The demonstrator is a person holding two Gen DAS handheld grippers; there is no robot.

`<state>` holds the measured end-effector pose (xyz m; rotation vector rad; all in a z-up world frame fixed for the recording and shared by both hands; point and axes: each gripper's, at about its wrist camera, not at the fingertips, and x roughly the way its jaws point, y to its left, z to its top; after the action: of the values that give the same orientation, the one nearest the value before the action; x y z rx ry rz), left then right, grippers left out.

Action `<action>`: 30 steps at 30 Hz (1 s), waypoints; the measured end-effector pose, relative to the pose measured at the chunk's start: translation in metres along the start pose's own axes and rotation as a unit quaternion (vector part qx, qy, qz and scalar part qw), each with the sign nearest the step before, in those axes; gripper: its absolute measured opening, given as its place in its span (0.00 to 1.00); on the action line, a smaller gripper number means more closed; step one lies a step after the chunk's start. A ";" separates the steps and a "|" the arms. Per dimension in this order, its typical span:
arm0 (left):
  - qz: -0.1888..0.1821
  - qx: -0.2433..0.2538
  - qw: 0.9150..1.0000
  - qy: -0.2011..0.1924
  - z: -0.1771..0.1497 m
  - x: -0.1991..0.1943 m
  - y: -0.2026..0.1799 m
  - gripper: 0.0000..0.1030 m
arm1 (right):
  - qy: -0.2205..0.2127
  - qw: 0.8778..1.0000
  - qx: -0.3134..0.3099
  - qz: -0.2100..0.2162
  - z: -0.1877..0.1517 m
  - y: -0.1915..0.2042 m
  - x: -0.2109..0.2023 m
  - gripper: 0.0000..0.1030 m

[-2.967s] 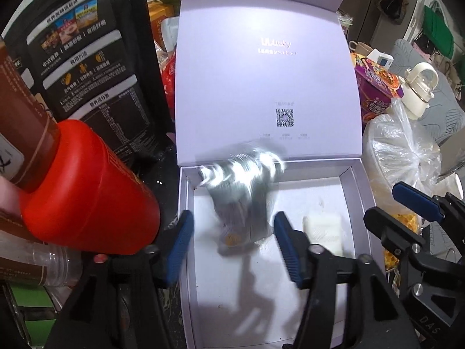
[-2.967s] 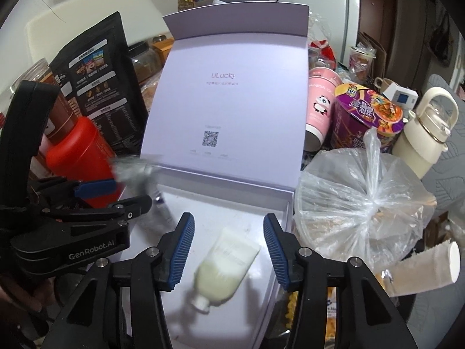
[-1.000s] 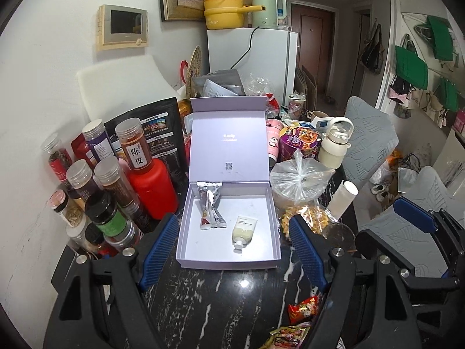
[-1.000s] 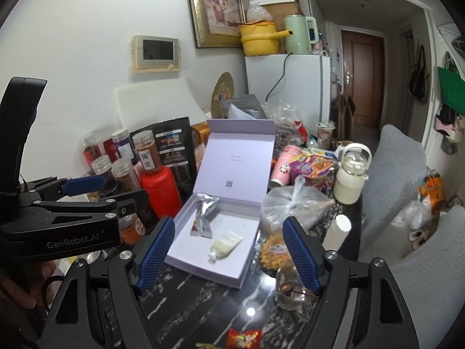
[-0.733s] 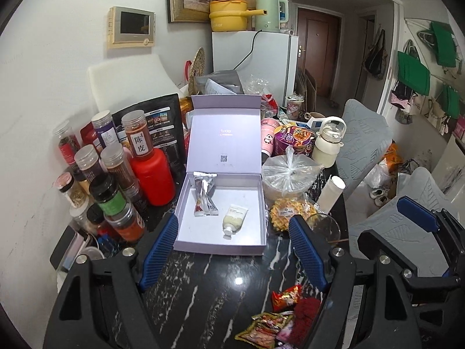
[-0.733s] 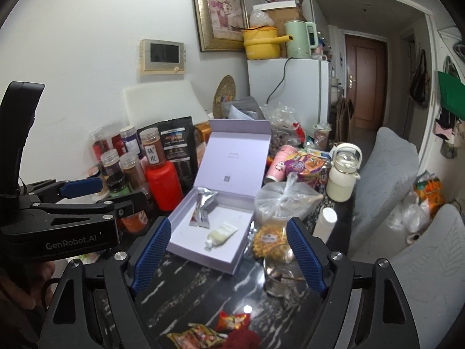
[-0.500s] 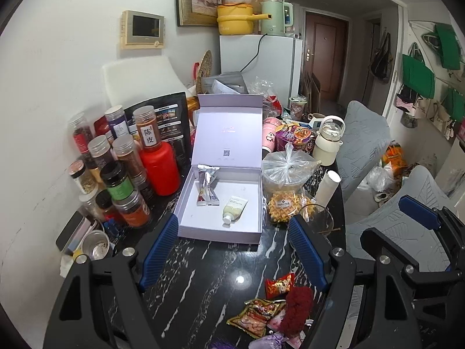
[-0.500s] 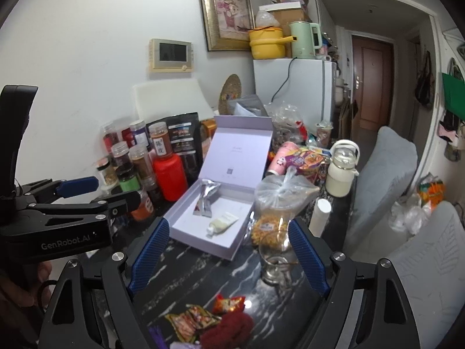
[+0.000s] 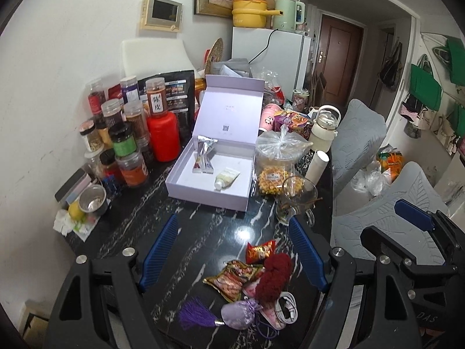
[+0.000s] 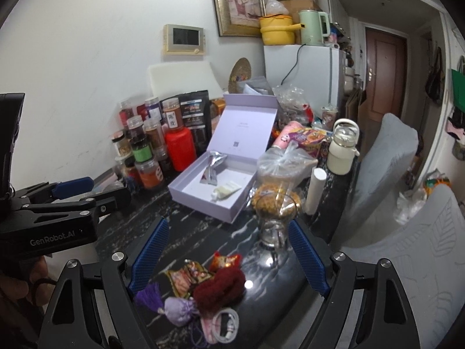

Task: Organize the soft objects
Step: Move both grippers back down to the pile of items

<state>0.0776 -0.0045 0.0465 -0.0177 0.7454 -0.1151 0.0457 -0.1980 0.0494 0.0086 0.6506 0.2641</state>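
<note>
The left gripper (image 9: 232, 250) is being held with its jaws spread and nothing between them, above the near part of the black marbled table (image 9: 186, 232); the right gripper (image 10: 229, 253) is likewise being held released and empty just beside it. Below and between the fingers, a cluster of soft things is lying on the table: a dark red knitted piece (image 9: 274, 276), a lilac sachet (image 9: 239, 314) with a purple tassel (image 9: 194, 315), two snack packets (image 9: 232, 277), and a coiled white cable (image 9: 286, 306) at the near edge. Farther out, a lilac box (image 9: 209, 195) is standing with its lid raised upright; inside it, silver sachets (image 9: 203, 154) are resting near the back left and a pale cream tube (image 9: 226, 177) is lying just beside them, toward the front right. To the right of the box, a glass cup (image 9: 296, 195) and a tied plastic bag (image 9: 279, 148) are being seen; to the left, spice jars (image 9: 128, 145) and a red bottle (image 9: 162, 136) are crowding against the wall.
</note>
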 end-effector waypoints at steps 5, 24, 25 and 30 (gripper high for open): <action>-0.002 -0.007 1.000 0.013 -0.021 -0.002 -0.003 0.76 | 0.015 1.000 -0.002 0.005 -0.016 -0.006 -0.004 0.83; -0.009 -0.010 0.997 0.077 -0.090 0.023 -0.005 0.76 | 0.091 0.996 0.013 0.009 -0.095 -0.018 0.032 0.82; -0.009 -0.007 0.997 0.080 -0.095 0.026 -0.005 0.76 | 0.094 0.995 0.016 0.010 -0.099 -0.018 0.035 0.82; -0.012 0.003 0.995 0.103 -0.116 0.041 0.001 0.76 | 0.127 0.991 0.025 0.019 -0.128 -0.013 0.062 0.82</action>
<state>0.0294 -0.0048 -0.0665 -0.0093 0.9510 -0.1444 0.0195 -0.2045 -0.0911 0.0363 0.9107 0.2872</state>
